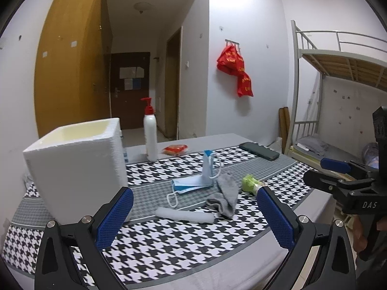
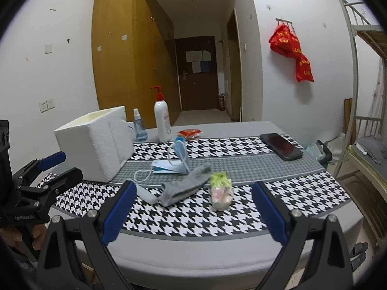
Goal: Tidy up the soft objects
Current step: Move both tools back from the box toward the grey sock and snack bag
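Observation:
A grey sock (image 1: 225,197) (image 2: 185,188) lies crumpled mid-table on the houndstooth cloth. Beside it are blue face masks (image 1: 193,181) (image 2: 173,162), one standing folded, a white foam roll (image 1: 185,215) (image 2: 146,194) and a green-and-pink wrapped soft item (image 1: 251,184) (image 2: 221,191). A white foam box (image 1: 77,171) (image 2: 96,142) stands open-topped at the left. My left gripper (image 1: 194,212) is open, hovering near the table's front edge, short of the roll. My right gripper (image 2: 193,207) is open too, in front of the sock and the wrapped item. Neither holds anything.
At the back stand a white pump bottle (image 1: 150,135) (image 2: 162,118), a blue spray bottle (image 2: 139,125) and a red snack packet (image 1: 175,149) (image 2: 189,133). A black phone (image 1: 260,154) (image 2: 281,146) lies at the far right. A metal bunk bed (image 1: 333,91) stands to the table's right.

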Action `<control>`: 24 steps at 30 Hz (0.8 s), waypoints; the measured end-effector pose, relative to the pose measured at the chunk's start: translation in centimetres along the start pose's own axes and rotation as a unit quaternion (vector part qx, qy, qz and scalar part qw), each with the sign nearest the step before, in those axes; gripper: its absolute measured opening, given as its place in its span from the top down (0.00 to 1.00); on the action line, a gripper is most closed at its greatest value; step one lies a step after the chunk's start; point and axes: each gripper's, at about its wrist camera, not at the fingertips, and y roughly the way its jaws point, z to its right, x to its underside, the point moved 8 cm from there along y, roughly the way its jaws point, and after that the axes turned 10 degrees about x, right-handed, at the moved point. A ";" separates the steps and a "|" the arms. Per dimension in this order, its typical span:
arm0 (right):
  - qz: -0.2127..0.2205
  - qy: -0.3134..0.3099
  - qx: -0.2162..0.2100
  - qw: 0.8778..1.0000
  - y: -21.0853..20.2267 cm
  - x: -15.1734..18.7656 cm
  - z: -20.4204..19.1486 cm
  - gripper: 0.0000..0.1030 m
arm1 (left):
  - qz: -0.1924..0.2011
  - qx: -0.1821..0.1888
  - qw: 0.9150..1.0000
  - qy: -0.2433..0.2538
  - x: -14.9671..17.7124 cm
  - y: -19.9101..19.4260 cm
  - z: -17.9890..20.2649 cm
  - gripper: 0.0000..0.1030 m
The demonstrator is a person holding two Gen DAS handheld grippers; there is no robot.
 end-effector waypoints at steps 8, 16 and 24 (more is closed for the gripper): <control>-0.013 0.005 0.001 1.000 1.4 0.5 0.9 0.05 | -0.020 0.015 1.000 0.001 0.1 2.0 0.8 0.01; -0.026 0.006 0.018 0.999 2.8 1.0 2.0 0.05 | -0.046 0.040 0.998 0.004 0.0 4.2 1.8 0.01; -0.039 0.006 0.010 0.999 4.4 1.5 2.4 0.05 | -0.064 0.053 0.996 0.018 -0.3 6.3 2.7 0.01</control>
